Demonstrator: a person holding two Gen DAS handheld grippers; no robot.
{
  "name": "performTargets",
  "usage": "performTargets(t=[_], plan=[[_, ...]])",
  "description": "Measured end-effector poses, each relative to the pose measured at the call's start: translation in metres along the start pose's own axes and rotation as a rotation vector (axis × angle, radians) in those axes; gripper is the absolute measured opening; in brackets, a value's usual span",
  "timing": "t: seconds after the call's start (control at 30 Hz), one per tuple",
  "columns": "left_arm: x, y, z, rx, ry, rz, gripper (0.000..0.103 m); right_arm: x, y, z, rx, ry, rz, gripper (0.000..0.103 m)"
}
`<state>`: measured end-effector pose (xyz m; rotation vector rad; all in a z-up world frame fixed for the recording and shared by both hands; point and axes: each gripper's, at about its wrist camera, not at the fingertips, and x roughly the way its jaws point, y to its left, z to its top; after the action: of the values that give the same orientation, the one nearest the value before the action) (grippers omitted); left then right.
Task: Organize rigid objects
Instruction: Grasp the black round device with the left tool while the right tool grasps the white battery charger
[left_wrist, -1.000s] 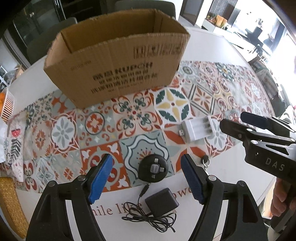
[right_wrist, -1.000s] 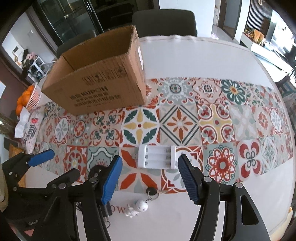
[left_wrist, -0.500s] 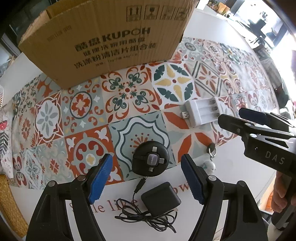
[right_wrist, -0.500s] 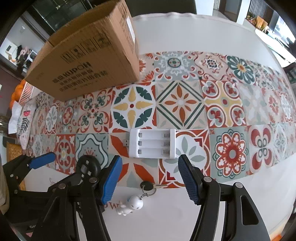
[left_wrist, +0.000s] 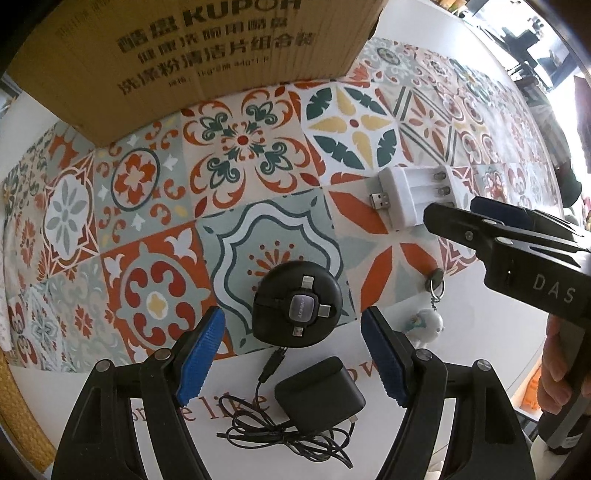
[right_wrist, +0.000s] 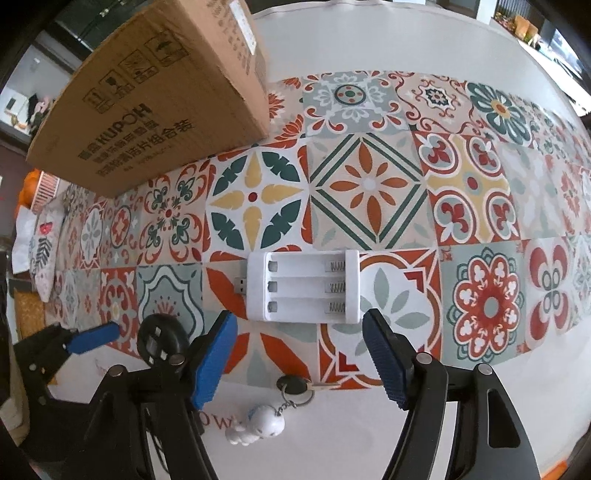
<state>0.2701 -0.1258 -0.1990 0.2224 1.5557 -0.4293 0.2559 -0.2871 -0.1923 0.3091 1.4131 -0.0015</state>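
Note:
A round black cable reel (left_wrist: 297, 304) lies on the patterned cloth, and my left gripper (left_wrist: 293, 354) hovers open just above it with nothing between its blue pads. Nearer me lies a black power adapter (left_wrist: 319, 397) with its tangled cord. A white battery charger (right_wrist: 303, 286) with three empty slots lies flat; my right gripper (right_wrist: 301, 356) hangs above its near edge, jaws opening, empty. A key with a white figure keychain (right_wrist: 258, 424) lies between the right fingers. In the left wrist view the charger (left_wrist: 413, 195) sits at the right, partly behind the right gripper (left_wrist: 476, 218).
A big open cardboard box (left_wrist: 192, 48) stands at the back on the cloth (left_wrist: 243, 144); it appears as the box (right_wrist: 147, 103) at the upper left of the right wrist view. A hand (left_wrist: 561, 373) holds the right gripper. A basket of oranges (right_wrist: 35, 184) sits far left.
Both grippers have sunk toward the table, so the reel, the charger and the box loom larger. The right gripper's jaws stand wider than before.

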Motion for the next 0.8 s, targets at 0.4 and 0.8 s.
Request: performTargets(t=[0.4,0.8], plan=[[0.032,0.001,-0.003,-0.038,0.045,0.007,0.075,0.017,0.002,0.012,0.027,0.019,-0.017,0.074],[0.049,0.013,-0.007,-0.058,0.052,-0.003,0.076,0.045,0.019,0.019,0.001,0.056,-0.044,0.082]])
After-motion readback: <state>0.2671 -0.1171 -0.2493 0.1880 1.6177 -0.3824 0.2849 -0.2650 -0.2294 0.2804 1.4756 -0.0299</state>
